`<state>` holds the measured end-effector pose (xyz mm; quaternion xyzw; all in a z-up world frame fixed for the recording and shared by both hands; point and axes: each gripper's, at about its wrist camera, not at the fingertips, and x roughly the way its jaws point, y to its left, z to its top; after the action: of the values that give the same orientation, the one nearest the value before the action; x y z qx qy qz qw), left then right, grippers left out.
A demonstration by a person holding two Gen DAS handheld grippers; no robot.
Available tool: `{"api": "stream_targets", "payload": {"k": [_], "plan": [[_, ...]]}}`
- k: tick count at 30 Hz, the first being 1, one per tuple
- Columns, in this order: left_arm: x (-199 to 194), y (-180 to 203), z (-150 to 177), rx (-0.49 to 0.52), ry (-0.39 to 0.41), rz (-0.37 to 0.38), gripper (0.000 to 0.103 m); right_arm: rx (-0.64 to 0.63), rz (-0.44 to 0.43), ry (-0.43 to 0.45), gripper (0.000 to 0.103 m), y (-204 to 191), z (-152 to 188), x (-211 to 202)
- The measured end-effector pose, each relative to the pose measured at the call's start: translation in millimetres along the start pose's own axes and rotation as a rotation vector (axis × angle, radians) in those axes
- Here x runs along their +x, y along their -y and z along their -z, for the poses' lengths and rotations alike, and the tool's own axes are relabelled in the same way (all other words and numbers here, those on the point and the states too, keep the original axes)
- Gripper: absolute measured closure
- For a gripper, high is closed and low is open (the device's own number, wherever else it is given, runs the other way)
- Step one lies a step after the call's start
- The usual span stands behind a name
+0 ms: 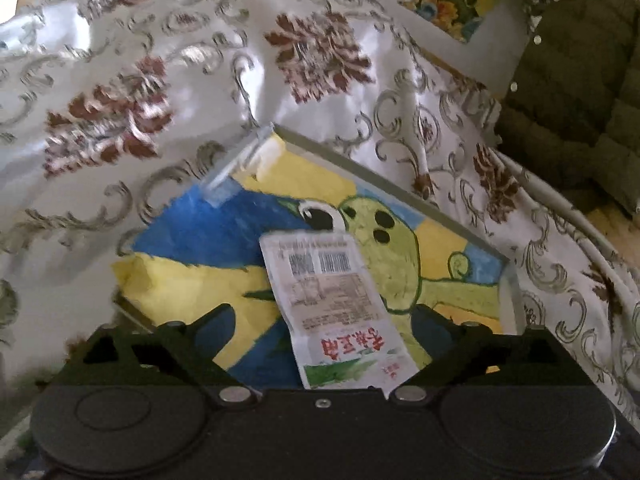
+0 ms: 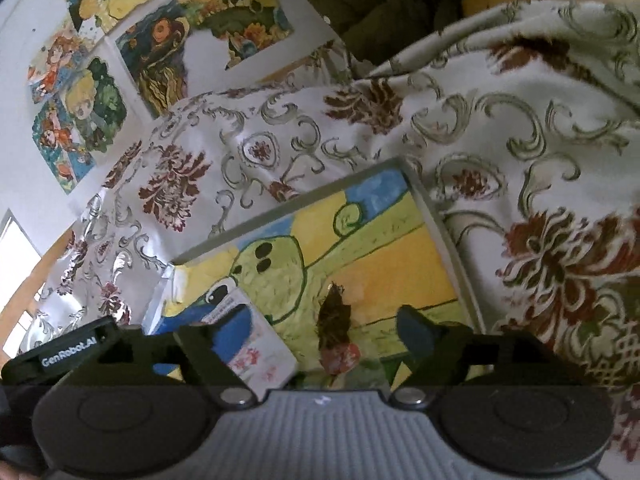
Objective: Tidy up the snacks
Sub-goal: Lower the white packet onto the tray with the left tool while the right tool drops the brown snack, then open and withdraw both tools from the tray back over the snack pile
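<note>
A shallow clear tray (image 1: pixel 400 184) with a painted green-and-yellow cartoon picture in its base lies on a flowered cloth. A white snack packet (image 1: pixel 332 304) with barcode and red lettering lies in the tray between the spread fingers of my left gripper (image 1: pixel 324 320), which is open and not touching it. In the right wrist view the same tray (image 2: pixel 436 216) and packet (image 2: pixel 260 352) show. A small dark-and-red snack packet (image 2: pixel 336 332) sits between the open fingers of my right gripper (image 2: pixel 320 328), apart from both.
The white cloth with brown flowers (image 1: pixel 200 80) covers the surface around the tray. A dark green padded jacket (image 1: pixel 572 92) lies at the right. Colourful drawings (image 2: pixel 160 40) hang on the wall behind.
</note>
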<state>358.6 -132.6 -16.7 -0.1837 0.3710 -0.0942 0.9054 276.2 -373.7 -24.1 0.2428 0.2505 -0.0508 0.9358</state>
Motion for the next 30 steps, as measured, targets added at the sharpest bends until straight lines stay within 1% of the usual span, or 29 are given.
{"api": "stream_targets", "payload": {"k": [1, 3, 7, 12, 17, 21, 25, 28, 30], "plan": [[-6.9, 0.7, -0.8, 0.012, 0.016, -0.009, 0.003, -0.001, -0.001, 0.007, 0.01, -0.9, -0.3, -5.6], [-22.7, 2.7, -1.2, 0.042, 0.056, -0.025, 0.001, -0.004, -0.006, 0.019, 0.0, -2.1, -1.4, -16.5], [-56.6, 4.4, 3.9, 0.117, 0.12, -0.054, 0.001, -0.061, -0.006, 0.046, 0.0, -12.8, -1.8, -45.1], [-100.7, 0.0, 17.3, 0.181, 0.167, -0.084, 0.001, -0.178, 0.003, 0.085, 0.0, -32.1, 2.6, -81.4], [-144.0, -9.7, 36.5, 0.224, 0.207, -0.05, 0.001, -0.245, -0.023, 0.104, 0.0, -43.4, 22.0, -121.2], [-169.4, -13.6, 53.0, 0.282, 0.225, -0.06, 0.001, -0.297, -0.009, 0.127, 0.0, -49.9, 37.7, -147.4], [-193.2, -24.2, 69.7, 0.289, 0.24, -0.046, 0.001, -0.326, 0.012, 0.169, 0.0, -54.6, 53.4, -175.6], [-205.0, -32.9, 82.0, 0.302, 0.206, -0.008, 0.001, -0.331, 0.019, 0.186, 0.0, -56.0, 64.1, -190.9], [-213.5, -37.3, 91.7, 0.345, 0.197, 0.0, 0.001, -0.342, 0.015, 0.175, 0.0, -56.3, 71.3, -197.4]]}}
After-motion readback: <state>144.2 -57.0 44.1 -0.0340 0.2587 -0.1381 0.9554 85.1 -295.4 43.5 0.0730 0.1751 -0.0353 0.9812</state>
